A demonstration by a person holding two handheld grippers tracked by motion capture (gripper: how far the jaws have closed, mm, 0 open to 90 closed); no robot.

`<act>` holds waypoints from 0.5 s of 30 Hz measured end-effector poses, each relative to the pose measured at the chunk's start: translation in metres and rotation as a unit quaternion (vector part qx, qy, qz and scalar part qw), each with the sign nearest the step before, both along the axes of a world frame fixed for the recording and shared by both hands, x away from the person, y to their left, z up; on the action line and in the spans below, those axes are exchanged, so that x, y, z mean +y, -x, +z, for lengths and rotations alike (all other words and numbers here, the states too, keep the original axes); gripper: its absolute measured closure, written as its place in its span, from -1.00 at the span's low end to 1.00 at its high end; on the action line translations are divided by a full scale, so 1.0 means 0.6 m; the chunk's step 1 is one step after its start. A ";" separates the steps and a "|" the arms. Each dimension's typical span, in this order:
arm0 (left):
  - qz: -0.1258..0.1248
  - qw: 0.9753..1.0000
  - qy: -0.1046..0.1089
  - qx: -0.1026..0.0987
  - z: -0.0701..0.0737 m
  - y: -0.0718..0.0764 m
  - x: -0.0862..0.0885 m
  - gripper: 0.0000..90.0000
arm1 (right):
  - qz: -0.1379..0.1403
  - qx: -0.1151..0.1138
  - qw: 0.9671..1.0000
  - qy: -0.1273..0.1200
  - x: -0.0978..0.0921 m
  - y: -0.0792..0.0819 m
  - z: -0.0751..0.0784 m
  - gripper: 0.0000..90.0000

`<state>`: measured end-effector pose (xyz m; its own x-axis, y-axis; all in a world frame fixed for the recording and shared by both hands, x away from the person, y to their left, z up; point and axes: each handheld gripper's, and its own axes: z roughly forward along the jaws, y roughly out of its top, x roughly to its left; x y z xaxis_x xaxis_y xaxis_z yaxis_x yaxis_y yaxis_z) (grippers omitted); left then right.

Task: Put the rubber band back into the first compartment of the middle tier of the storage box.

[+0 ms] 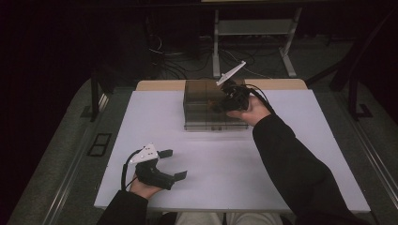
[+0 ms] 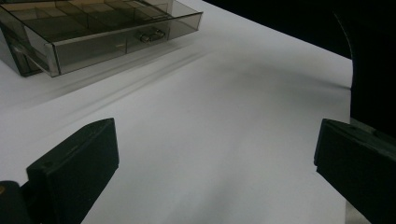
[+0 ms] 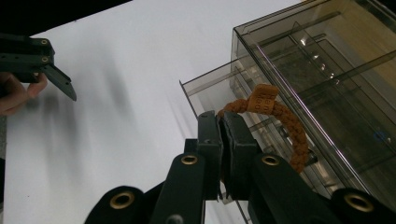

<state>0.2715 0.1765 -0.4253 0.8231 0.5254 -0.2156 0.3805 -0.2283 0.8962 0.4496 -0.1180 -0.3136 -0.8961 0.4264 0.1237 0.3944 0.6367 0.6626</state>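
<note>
My right gripper point(image 3: 223, 121) is shut on one end of an orange braided bracelet point(image 3: 290, 128) with a small tag. The bracelet curves up and hangs over the open drawer point(image 3: 205, 88) of a smoky clear drawer box point(image 3: 327, 70). In the high view that gripper point(image 1: 220, 105) sits above the box point(image 1: 197, 101) at the table's back centre. My left gripper point(image 1: 172, 164) rests low at the front left, jaws wide open and nothing between them. Its own view has the gripper point(image 2: 215, 158) over bare white table, facing the box point(image 2: 93, 42).
The white table top point(image 1: 225, 159) spreads wide between the box and the front edge. The drawer has a small metal handle point(image 2: 150, 34) and inner dividers. Dark floor, cables and a metal stand point(image 1: 253, 42) lie beyond the table's far edge.
</note>
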 end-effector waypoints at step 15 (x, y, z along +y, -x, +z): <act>-0.001 1.000 -0.001 -0.001 0.000 -0.001 0.001 -1.00 | 0.009 0.008 1.000 0.001 0.038 -0.013 -0.022 0.90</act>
<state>0.2721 0.1768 -0.4251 0.8245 0.5244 -0.2128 0.3778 -0.2301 0.8968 0.4577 -0.0952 -0.3271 -0.9018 0.4098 0.1372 0.3928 0.6448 0.6557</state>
